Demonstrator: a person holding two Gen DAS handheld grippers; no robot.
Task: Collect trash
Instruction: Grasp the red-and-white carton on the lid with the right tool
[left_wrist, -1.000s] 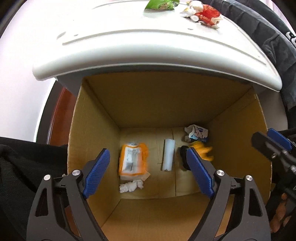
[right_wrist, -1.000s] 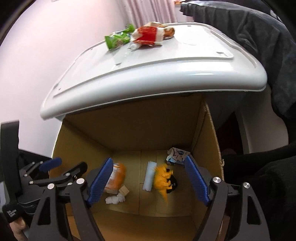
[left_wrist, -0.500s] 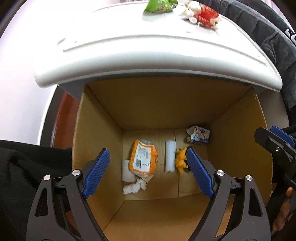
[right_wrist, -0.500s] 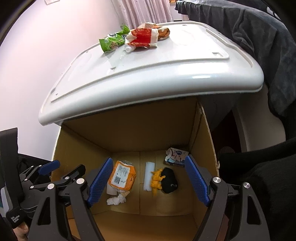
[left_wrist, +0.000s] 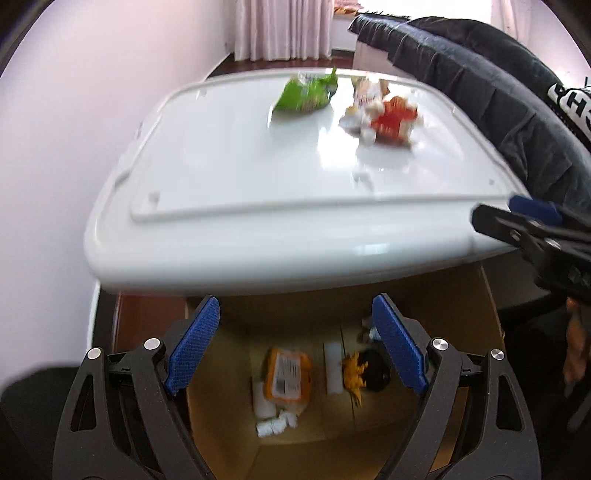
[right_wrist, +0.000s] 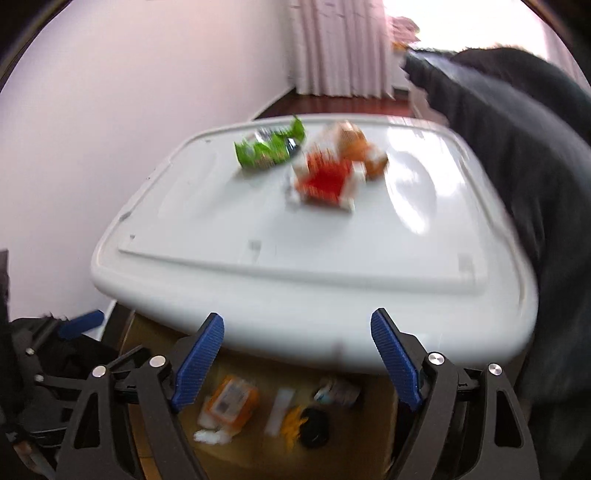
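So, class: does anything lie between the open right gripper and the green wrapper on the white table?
Nothing visible does. Only bare white table separates the right gripper from the green wrapper; the red wrapper lies beside it.

a pale pink wall (left_wrist: 92, 92) is seen along the left, with pink curtains (left_wrist: 284, 29) hung at the far end above a strip of dark wooden floor (right_wrist: 332, 105). a dark garment (left_wrist: 480, 85) with white lettering is draped past the white table's (left_wrist: 240, 166) right edge.
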